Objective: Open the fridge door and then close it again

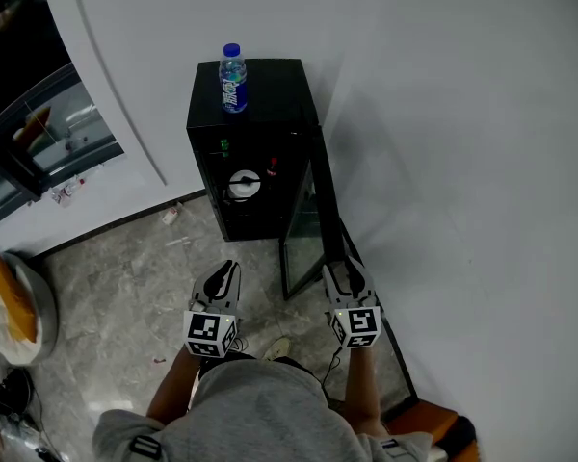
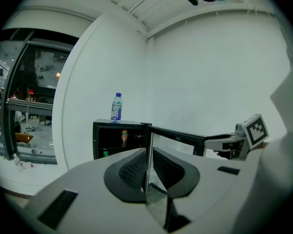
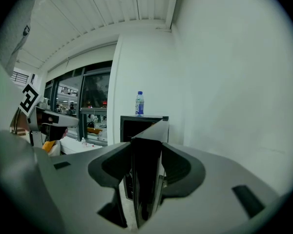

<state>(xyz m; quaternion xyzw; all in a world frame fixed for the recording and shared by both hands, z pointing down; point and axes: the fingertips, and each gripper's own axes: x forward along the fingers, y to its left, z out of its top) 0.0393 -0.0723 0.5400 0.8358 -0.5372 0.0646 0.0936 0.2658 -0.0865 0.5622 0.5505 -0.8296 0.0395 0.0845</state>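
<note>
We see black fridge [image 1: 255, 176] on floor against white wall, water bottle [image 1: 232, 78] upright on top. Fridge door [image 1: 308, 229] open, swung out toward us. Our right gripper [image 1: 345, 275] clamps door's free edge between both jaws. Our left gripper [image 1: 222, 279] hangs left of door, apart from it, jaws together, nothing held.

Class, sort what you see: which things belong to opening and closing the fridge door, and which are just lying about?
Job in hand: fridge; its open door; right claw, clamped on the door's edge.

Lying about: water bottle on the fridge top; litter on the floor.
</note>
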